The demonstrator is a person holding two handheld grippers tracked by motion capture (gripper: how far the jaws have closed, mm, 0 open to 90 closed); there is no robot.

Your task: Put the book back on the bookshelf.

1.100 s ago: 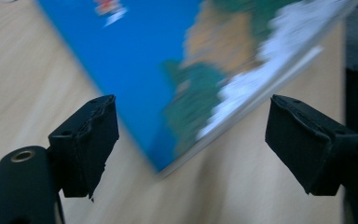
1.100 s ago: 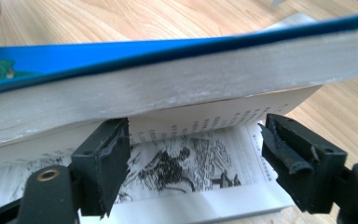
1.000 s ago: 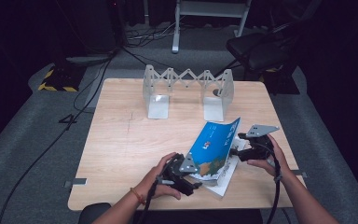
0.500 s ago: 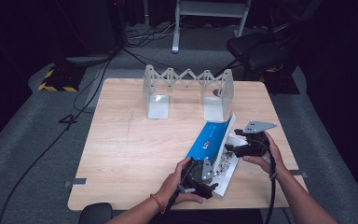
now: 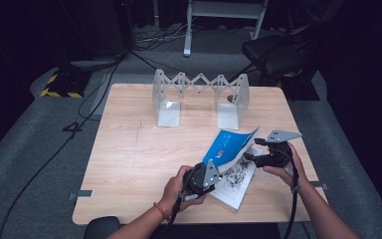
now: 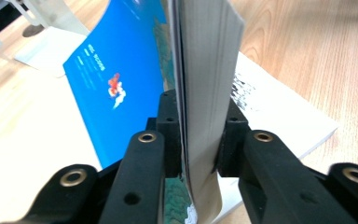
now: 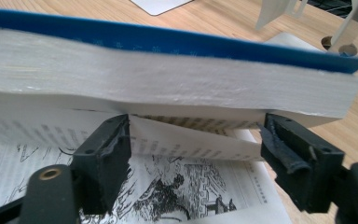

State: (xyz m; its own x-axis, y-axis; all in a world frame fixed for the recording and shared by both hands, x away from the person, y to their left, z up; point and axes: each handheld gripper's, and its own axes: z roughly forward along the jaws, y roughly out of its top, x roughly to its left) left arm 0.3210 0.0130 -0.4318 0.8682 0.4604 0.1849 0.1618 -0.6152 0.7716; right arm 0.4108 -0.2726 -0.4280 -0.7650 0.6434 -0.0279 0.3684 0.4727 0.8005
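Pale wooden tabletop [image 5: 129,164] carries an open blue-covered paperback book [image 5: 229,147] near its front right edge, where the left gripper [image 5: 210,174], its jaws having just closed, pinches the raised stack of pages, while the right gripper [image 5: 251,157] sits wide open under them, gripping nothing.

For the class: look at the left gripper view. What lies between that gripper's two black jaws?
A thick sheaf of the book's pages, clamped edge-on by the left gripper; the blue cover curves away beside it.

Tabletop [image 5: 129,164] evenly lit from above, surroundings dark; gripper views bright, nearest parts soft.
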